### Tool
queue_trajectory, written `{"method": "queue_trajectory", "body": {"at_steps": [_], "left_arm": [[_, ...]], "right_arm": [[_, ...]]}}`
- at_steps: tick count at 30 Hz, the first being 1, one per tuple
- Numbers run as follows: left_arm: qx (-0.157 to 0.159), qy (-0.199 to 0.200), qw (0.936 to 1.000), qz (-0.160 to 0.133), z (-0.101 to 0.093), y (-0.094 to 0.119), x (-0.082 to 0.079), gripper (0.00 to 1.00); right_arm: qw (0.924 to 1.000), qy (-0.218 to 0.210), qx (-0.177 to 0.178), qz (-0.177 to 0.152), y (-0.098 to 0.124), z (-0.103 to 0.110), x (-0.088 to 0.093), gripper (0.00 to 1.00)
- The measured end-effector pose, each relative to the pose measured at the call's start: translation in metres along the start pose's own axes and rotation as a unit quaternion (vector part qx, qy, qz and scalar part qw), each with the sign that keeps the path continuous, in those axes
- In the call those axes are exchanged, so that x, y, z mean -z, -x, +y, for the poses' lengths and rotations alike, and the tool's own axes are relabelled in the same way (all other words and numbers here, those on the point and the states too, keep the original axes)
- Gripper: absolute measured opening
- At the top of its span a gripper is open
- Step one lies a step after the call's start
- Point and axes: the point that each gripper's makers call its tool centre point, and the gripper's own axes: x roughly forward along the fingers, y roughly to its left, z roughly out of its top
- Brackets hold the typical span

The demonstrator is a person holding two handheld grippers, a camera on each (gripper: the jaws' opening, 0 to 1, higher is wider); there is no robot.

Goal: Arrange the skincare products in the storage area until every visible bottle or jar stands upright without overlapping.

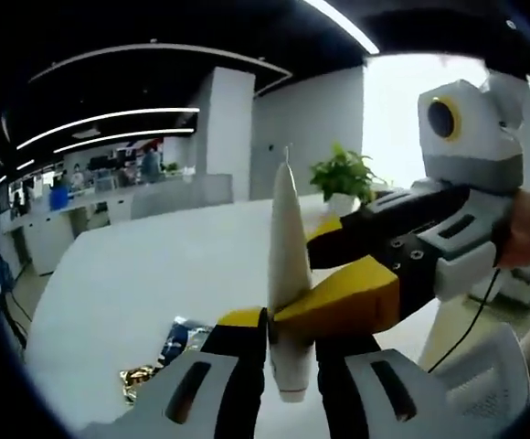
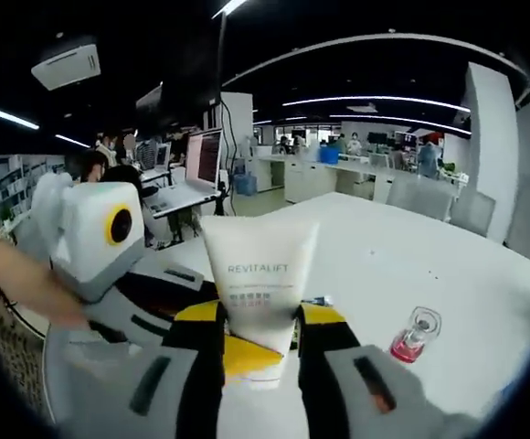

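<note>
Both grippers pinch 1 tube, held up above the table.

Left gripper (image 1: 290, 352): jaws closed on the tube (image 1: 288, 283) near its cap end, seen edge-on in the left gripper view as a thin white wedge. Right gripper (image 1: 338, 274) comes in from the right there, its yellow-tipped jaws clamped across the tube just above the left one's grip. In the right gripper view the right gripper (image 2: 258, 352) is closed on the tube (image 2: 259, 288) face-on, "REVITALIFT" readable and upright, and the left gripper (image 2: 201, 306) crosses in from the left, touching the tube low down.

Doing it well, my guess: this looks like a handover or regrip in the air. Only 1 gripper should let go at a time, the other keeping a firm pinch on the stiffer lower part. The tube is soft, so a hard squeeze may deform it. It probably has to stand on its cap, so lower it straight and release only once the cap sits flat.

Axis: the tube's long axis runs roughly along both sets of jaws. The flat crimped end points away from the grippers, the narrow cap end toward them; the cap itself is hidden.

Beyond: table (image 2: 402, 265), white. A small clear bottle (image 2: 415, 333) with pink liquid stands upright, well apart from the tube. Shiny packets (image 1: 169, 352) lie flat on the table. Further off, a plant (image 1: 343, 174).
</note>
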Motion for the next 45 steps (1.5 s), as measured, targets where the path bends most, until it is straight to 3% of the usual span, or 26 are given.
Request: {"method": "queue_trajectory", "body": {"at_steps": [6,14,20,25,34,41,42,45], "left_arm": [[0.027,0.002,0.9996,0.013,-0.006,-0.003,0.003,0.14],[0.096,-0.017,0.9949,0.024,-0.017,-0.011,0.003,0.13],[0.188,-0.034,0.9812,0.026,-0.028,-0.021,0.003,0.13],[0.243,-0.069,0.9664,0.047,-0.03,-0.032,0.017,0.13],[0.273,-0.109,0.9514,0.093,-0.03,-0.056,0.052,0.13],[0.281,-0.139,0.9395,0.138,-0.026,-0.06,0.08,0.14],[0.284,-0.128,0.9425,0.12,-0.028,-0.062,0.073,0.14],[0.288,-0.138,0.9388,0.128,-0.028,-0.062,0.073,0.14]], "right_arm": [[0.9997,0.02,-0.012,0.005,0.002,0.0,0.002,0.32],[0.9992,0.021,-0.025,-0.023,0.01,-0.012,0.001,0.34],[0.9983,0.004,-0.031,-0.049,0.016,-0.021,-0.005,0.33],[0.9986,-0.008,-0.03,-0.043,0.016,-0.028,0.008,0.31],[0.9999,-0.003,-0.011,-0.004,0.007,-0.034,0.04,0.27],[0.9998,-0.019,0.003,0.008,0.006,-0.038,0.061,0.22],[0.9996,-0.025,0.011,-0.005,0.007,-0.042,0.058,0.22],[0.9995,-0.03,0.01,-0.005,0.008,-0.043,0.058,0.22]]}}
